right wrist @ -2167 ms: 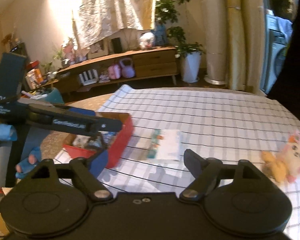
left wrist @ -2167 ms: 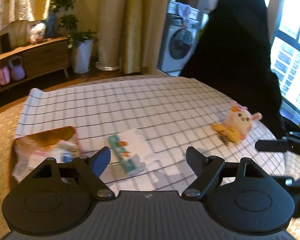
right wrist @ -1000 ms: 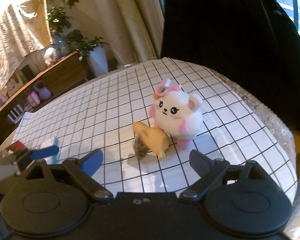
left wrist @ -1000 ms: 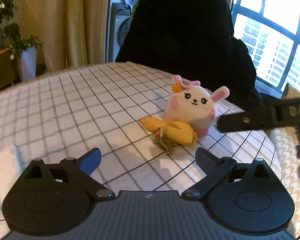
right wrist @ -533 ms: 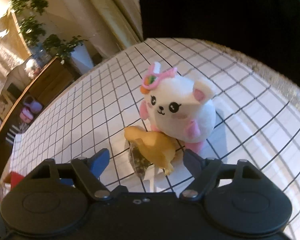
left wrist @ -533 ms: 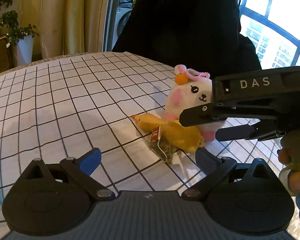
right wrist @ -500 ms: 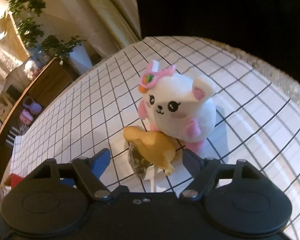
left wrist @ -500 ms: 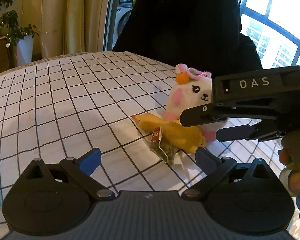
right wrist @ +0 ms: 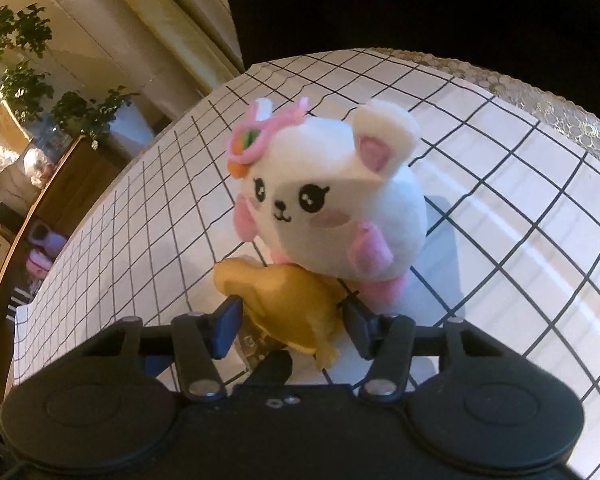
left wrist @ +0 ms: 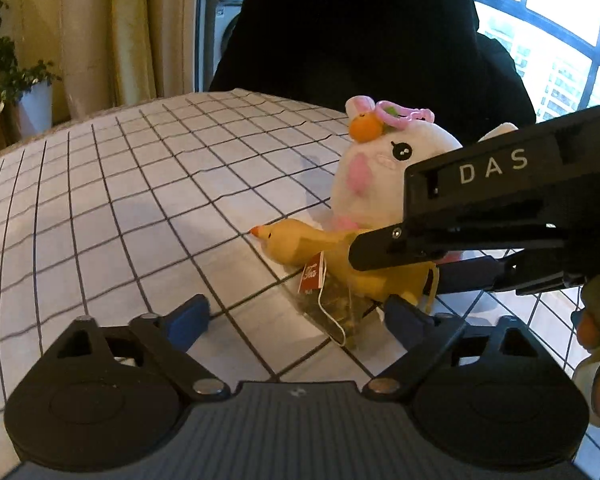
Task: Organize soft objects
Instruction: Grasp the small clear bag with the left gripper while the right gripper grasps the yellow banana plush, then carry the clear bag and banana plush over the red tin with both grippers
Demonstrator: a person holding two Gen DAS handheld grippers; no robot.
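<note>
Straddling the yellow duck plush point(right wrist: 288, 304), the right tool point(right wrist: 292, 320) has just been closing, jaws half-narrowed, pads beside it; firm contact cannot be confirmed. Left tool point(left wrist: 296, 316), also closing slightly, stands wide and empty over a tea bag point(left wrist: 332, 304). White bunny plush point(right wrist: 332, 216) leans against the duck on the checked desk point(left wrist: 140, 208); curtains point(left wrist: 112, 32) behind.

- The left wrist view looks along its own hand-held gripper point(left wrist: 294, 314), tilted down at the checked bench point(left wrist: 140, 200), close to the white plush point(left wrist: 376, 184) at 1 o'clock.
- The right wrist view sits nearer (plush point(right wrist: 332, 208) at 12 o'clock), facing down.
- Both share the plush, the yellow duck toy point(left wrist: 340, 256) and the bench.
</note>
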